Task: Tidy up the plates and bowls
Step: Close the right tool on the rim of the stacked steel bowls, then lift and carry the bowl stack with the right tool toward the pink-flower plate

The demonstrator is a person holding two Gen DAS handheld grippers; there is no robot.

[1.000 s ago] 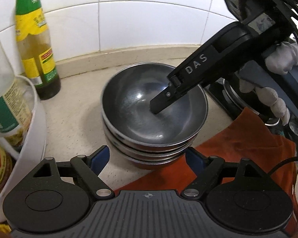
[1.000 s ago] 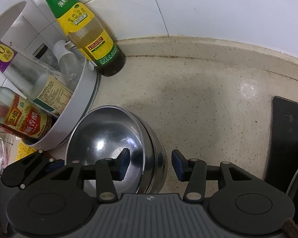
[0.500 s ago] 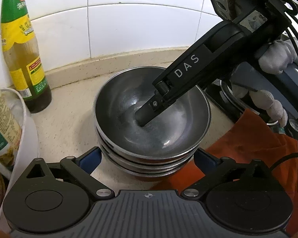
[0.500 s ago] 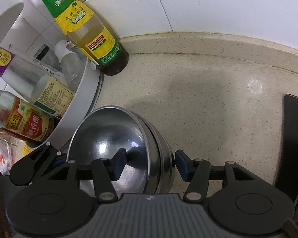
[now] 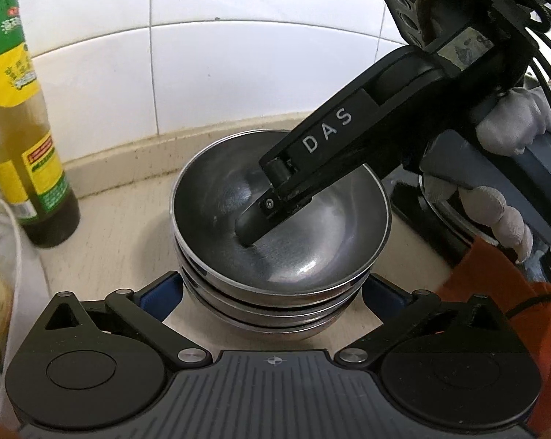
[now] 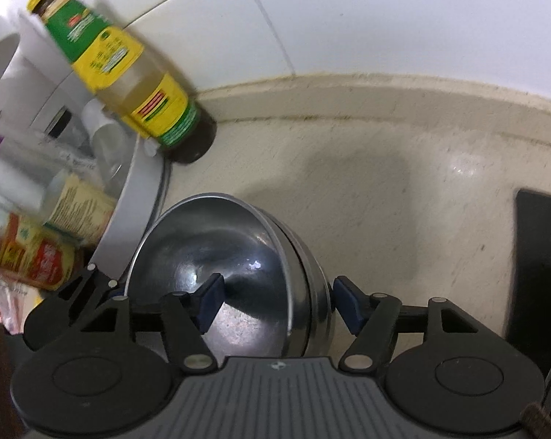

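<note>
A stack of several steel bowls (image 5: 238, 201) stands on the beige counter near the tiled wall. My left gripper (image 5: 271, 287) is open, its blue pads on either side of the stack's lower bowls. My right gripper (image 6: 275, 300) is open and straddles the right rim of the stack (image 6: 238, 241); one pad is inside the top bowl, the other outside. In the left wrist view its black finger (image 5: 268, 216) reaches down into the top bowl.
A yellow-labelled oil bottle (image 5: 22, 135) stands left of the bowls by the wall. A white tub (image 6: 136, 212) holding bottles is at the left. An orange cloth (image 5: 495, 285) and a black stove edge (image 6: 539, 263) lie to the right.
My left gripper has moved forward, so its pads now flank the stack. My right gripper has opened wider and stays over the rim. The bowls stay on the counter.
</note>
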